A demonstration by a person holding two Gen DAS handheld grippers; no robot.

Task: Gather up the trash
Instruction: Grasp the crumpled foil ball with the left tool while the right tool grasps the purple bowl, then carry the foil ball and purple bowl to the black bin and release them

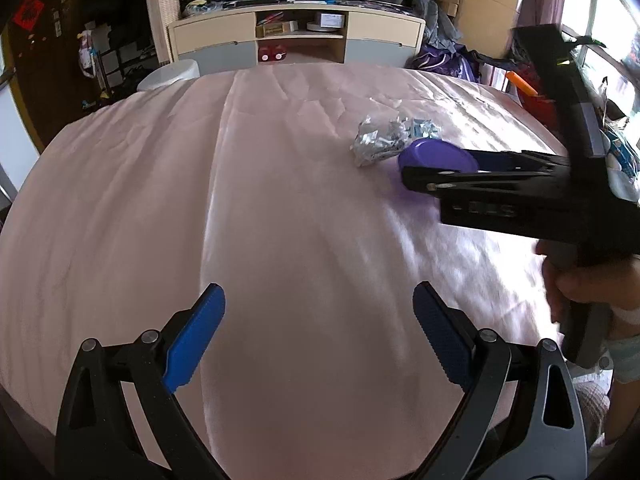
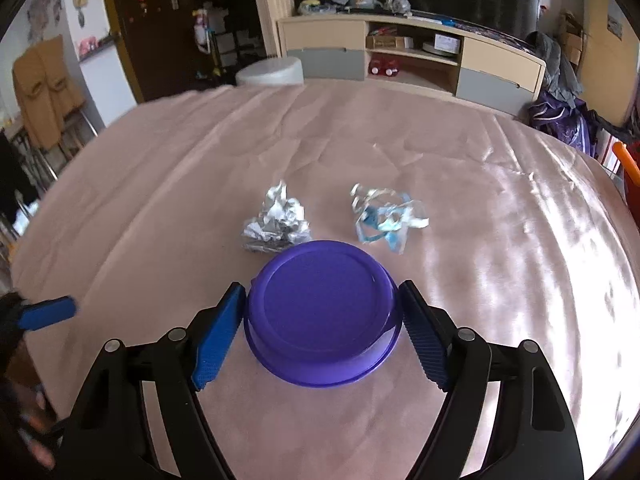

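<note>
An upside-down purple bowl (image 2: 324, 312) sits between the blue pads of my right gripper (image 2: 322, 290), both pads touching its rim, so the gripper is shut on it. The left wrist view shows the bowl (image 1: 436, 154) tilted at the tip of the right gripper (image 1: 436, 168), just above the pink cloth (image 1: 280, 200). Just beyond the bowl lie a crumpled silver wrapper (image 2: 276, 220) and a crumpled blue-and-white wrapper (image 2: 386, 216). My left gripper (image 1: 318, 292) hangs open over bare cloth, nothing between its fingers.
A low cabinet (image 2: 400, 60) with open shelves stands past the far edge, and a white round stool (image 2: 270, 72) is beside it. Purple bags and clothes (image 2: 560, 120) pile up at the right. A person's hand (image 1: 568, 276) holds the right gripper's handle.
</note>
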